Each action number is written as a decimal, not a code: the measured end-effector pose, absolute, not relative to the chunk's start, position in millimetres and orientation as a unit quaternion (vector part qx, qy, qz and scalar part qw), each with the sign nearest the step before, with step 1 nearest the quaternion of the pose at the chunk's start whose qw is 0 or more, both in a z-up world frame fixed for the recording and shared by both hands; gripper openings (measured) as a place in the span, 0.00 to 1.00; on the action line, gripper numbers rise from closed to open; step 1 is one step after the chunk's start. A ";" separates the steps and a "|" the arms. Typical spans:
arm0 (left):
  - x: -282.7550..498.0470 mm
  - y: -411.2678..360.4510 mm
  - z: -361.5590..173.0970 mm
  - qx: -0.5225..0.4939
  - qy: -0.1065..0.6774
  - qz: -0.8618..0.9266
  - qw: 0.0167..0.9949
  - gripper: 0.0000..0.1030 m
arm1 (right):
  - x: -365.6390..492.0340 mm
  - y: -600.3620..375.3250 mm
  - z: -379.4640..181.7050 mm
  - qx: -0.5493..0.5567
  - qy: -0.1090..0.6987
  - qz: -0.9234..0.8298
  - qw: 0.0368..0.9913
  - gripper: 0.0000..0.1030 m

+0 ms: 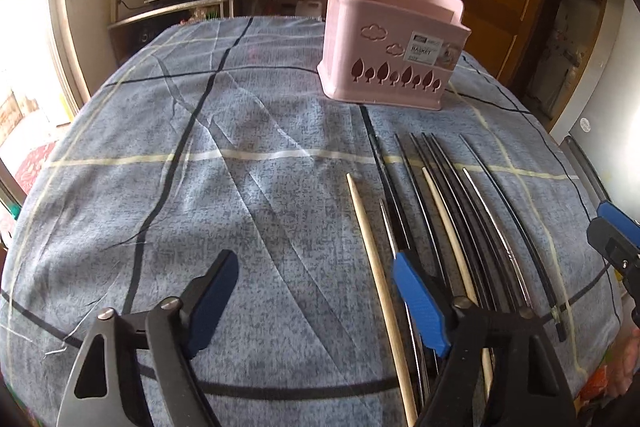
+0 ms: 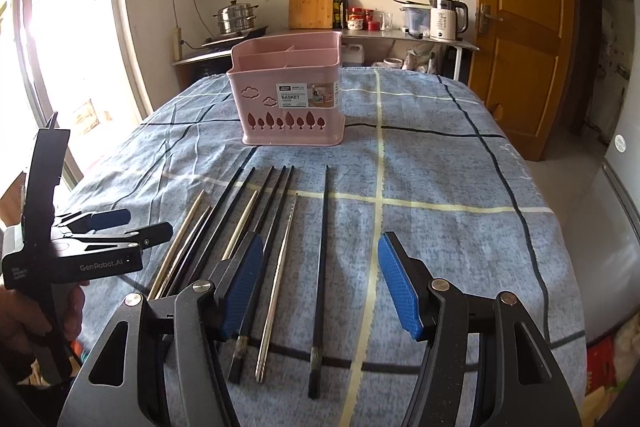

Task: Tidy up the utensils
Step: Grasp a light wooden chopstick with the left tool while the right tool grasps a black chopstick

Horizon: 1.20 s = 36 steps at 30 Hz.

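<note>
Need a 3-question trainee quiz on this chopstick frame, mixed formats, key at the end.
1. True or false: the pink basket already holds chopsticks.
2. Is either hand-held gripper, left or right, gripping anything?
3. The row of chopsticks lies: A) inside the basket, B) on the tablecloth in front of the basket, C) on the counter.

Key: 1 false, its visible compartments look empty. 2 No, both are open over the row, pads pressing on nothing. 3 B.
</note>
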<state>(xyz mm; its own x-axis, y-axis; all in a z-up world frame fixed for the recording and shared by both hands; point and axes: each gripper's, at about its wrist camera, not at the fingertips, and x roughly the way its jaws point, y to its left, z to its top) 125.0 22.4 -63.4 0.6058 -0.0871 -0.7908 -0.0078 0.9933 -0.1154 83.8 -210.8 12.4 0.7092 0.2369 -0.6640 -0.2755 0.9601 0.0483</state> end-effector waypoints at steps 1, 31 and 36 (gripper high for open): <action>128.4 22.5 -65.7 -0.057 0.448 -0.024 0.892 0.68 | 89.2 -207.3 10.6 -0.030 0.360 0.142 0.922 0.51; 171.7 5.4 -70.0 -0.017 0.462 -0.040 0.886 0.40 | 189.4 -183.9 -35.9 -0.042 0.454 0.139 0.879 0.18; 174.6 -3.3 -70.1 0.013 0.464 -0.047 0.885 0.31 | 205.0 -181.6 -41.4 -0.041 0.469 0.144 0.871 0.18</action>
